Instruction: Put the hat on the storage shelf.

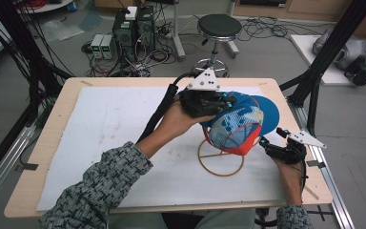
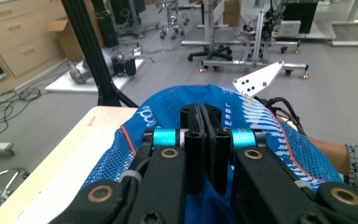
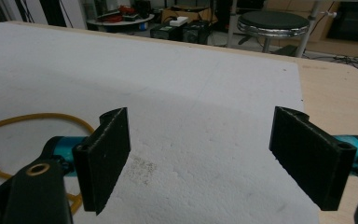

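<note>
Blue mesh cap sits on a wire stand around 3 o'clock on the bench. Looks light and floppy, so the fabric will bunch. Left claw is pinched on its crown; right claw is spread wide, empty. I'd take the stiffer brim.

Left gripper jaws pressed together, pinching the blue cap, forearm reaching in diagonally. Right gripper just beside the cap, jaws spread wide apart.
</note>
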Demonstrator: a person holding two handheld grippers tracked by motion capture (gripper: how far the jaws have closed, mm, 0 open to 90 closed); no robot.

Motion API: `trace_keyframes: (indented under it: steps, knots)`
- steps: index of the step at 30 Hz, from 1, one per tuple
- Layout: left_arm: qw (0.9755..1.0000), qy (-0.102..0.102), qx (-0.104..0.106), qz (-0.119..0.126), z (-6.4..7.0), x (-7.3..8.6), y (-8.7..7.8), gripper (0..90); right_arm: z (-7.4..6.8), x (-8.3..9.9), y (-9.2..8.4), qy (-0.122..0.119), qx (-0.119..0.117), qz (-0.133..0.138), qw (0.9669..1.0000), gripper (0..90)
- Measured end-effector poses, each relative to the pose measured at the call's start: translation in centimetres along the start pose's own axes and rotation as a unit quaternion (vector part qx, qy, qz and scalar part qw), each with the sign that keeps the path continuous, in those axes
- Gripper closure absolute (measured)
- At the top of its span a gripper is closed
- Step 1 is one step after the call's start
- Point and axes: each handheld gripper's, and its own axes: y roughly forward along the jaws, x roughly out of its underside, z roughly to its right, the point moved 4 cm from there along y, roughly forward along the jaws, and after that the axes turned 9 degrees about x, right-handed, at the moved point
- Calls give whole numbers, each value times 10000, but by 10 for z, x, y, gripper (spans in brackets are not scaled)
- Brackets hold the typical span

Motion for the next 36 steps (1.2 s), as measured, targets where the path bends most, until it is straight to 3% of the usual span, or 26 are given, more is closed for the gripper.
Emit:
trace_keyframes:
  steps: [10, 19, 29, 36]
  knots:
    - [9997, -58, -2, 224, -2, 10, 3, 857, 1, 0, 0, -7, 3, -3, 10000, 195]
    - [9992, -171, 63, 361, -6, 14, -2, 708, 0, 1, 0, -29, -3, -29, 10000, 195]
    - [9990, -139, -82, 416, -4, 19, -11, 580, -2, 1, 0, -133, -22, -72, 9999, 195]
    - [9970, -206, -273, 697, -5, 24, -31, 520, -2, 2, -1, -122, -53, -83, 9999, 195]
